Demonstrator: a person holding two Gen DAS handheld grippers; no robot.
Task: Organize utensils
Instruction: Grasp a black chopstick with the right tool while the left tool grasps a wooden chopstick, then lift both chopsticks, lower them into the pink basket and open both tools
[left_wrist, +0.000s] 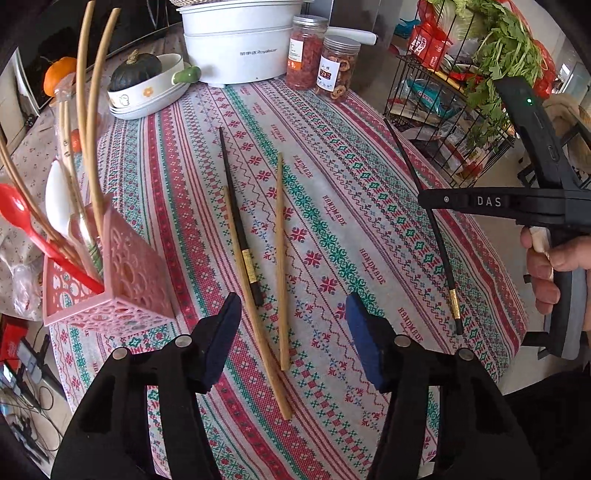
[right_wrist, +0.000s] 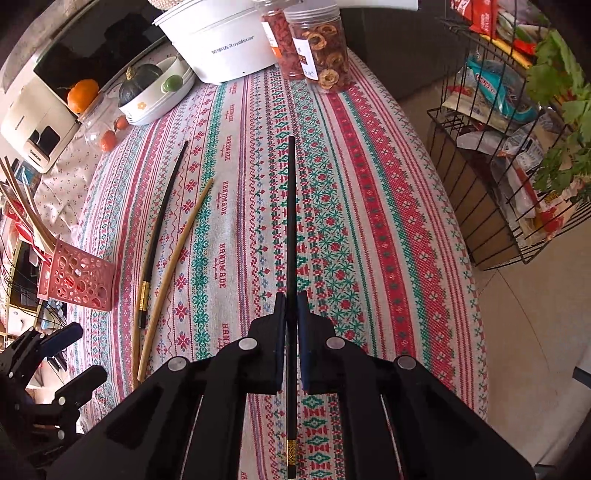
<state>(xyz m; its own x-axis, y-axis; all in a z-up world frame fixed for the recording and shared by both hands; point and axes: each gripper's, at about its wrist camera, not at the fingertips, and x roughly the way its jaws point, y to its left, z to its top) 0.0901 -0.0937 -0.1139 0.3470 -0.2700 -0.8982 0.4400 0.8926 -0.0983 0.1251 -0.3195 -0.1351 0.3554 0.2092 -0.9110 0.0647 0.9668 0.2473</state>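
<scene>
A black chopstick (right_wrist: 291, 236), slim and matt with a gold band near its thick end, is clamped between the closed pads of the right gripper (right_wrist: 291, 314) and is seen lifted clear of the patterned tablecloth (right_wrist: 388, 236); from the left wrist view it hangs at three o'clock, slanting under the tool's arm. The left gripper (left_wrist: 291, 332) is held with its jaws partly apart and nothing between them, above the chopsticks left on the cloth.

Three chopsticks are counted lying on the table: a second black one (left_wrist: 240, 221) with a matching gold band, and two pale wooden ones (left_wrist: 280, 258), the black one crossing the longer wooden one (left_wrist: 255, 302). Just beside them, at nine o'clock in the left view, a pink perforated holder (left_wrist: 125, 280) is seen. In it are held a red spoon (left_wrist: 22, 218), a white spoon (left_wrist: 57, 195) and several wooden chopsticks, whose number cannot be made out because they overlap and are bent by the lens.

At twelve o'clock a white cooker (left_wrist: 236, 44) is cut off by the frame, with two lidded jars (left_wrist: 321, 55) beside it. At two o'clock a wire rack (left_wrist: 454, 110) of packets and greens is only partly shown. Only part of the hand (left_wrist: 546, 266) on the right tool is visible.
</scene>
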